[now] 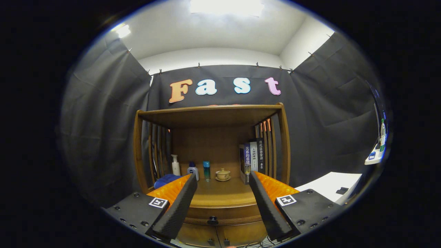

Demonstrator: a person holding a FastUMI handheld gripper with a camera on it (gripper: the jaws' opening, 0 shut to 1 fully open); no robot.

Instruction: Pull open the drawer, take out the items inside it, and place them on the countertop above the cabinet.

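Drawer shut, gripper (220, 203) standing off with fingers spread and holding nothing.

We are looking at the drawer (220, 214) just under the countertop (224, 196), low between our fingers, its small dark knob (213, 219) centred. We are judging it stiff wood, sliding with some drag; the knob, small and possibly slippery, is the only hold. Contents are hidden.
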